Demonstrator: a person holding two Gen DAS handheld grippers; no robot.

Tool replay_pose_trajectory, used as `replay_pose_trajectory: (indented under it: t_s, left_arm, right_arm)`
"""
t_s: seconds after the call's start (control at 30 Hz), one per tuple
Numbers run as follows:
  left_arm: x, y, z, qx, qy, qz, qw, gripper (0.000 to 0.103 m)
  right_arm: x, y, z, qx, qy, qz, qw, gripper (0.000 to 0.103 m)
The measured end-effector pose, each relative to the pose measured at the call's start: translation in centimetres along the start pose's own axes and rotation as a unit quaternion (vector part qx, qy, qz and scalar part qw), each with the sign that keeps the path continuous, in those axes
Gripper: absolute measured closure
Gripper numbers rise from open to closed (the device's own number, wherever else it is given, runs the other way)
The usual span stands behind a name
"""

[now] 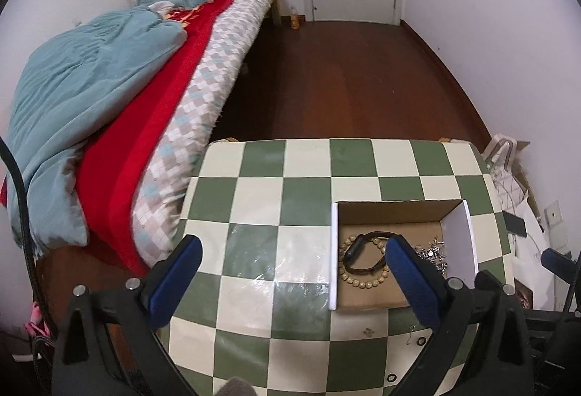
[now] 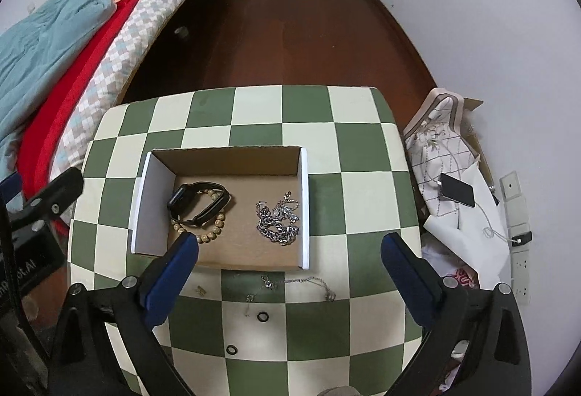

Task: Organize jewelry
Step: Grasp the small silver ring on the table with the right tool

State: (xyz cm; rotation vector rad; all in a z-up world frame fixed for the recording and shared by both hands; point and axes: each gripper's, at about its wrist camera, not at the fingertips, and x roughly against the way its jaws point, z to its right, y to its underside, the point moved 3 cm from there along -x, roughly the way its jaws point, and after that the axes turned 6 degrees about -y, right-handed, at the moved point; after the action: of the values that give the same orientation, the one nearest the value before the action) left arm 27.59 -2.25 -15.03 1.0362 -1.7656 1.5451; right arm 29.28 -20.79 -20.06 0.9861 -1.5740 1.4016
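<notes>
Your right gripper (image 2: 289, 252) hangs spread and empty; the thin necklace (image 2: 297, 281) at its 6 o'clock could slip the pads.

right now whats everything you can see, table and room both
cardboard box: 1, brown with white sides, on checkered table
black smartwatch: 1, in box, left, lying on the beads
wooden bead bracelet: 1, tan, in box
silver chain: 1 heap, in box, right
thin necklace: 1, silver, on table before box
black rings: 2, on table
bed: 1, teal and red covers, left
phone: 1, black, right of table
left gripper: open, empty
right gripper: open, empty
</notes>
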Motion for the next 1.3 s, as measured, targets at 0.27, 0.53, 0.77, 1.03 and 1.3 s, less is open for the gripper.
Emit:
replay_pose_trajectory:
  t_s: [0.27,0.53,0.77,1.03,1.3]
  left_arm:
    - [3.1,1.8,-1.7,0.012,-0.019,0.038,0.9990,0.000]
    - [6.5,4.1,-2.5,0.013,-0.042,0.082,0.9957,0.000]
    - [7.9,6.7,-2.7,0.012,-0.051,0.103,0.9933,0.000]
    - [2.5,11.0,-1.2,-0.025,-0.082,0.048,0.9951,0.000]
    - [-4.9,13.7,0.9,-0.048,-0.057,-0.038,0.9965,0.001]
  right_arm:
    - [3.2,2.1,-0.3,-0.016,0.010,0.051,0.999,0.001]
    - [7.2,4.4,-0.8,-0.018,0.022,0.107,0.994,0.001]
    - [9.3,7.0,-0.3,-0.038,0.002,0.127,0.991,0.001]
    - [4.1,11.7,4.0,-0.089,-0.006,0.069,0.994,0.015]
    - [-4.3,14.6,4.5,-0.091,-0.067,0.002,0.994,0.051]
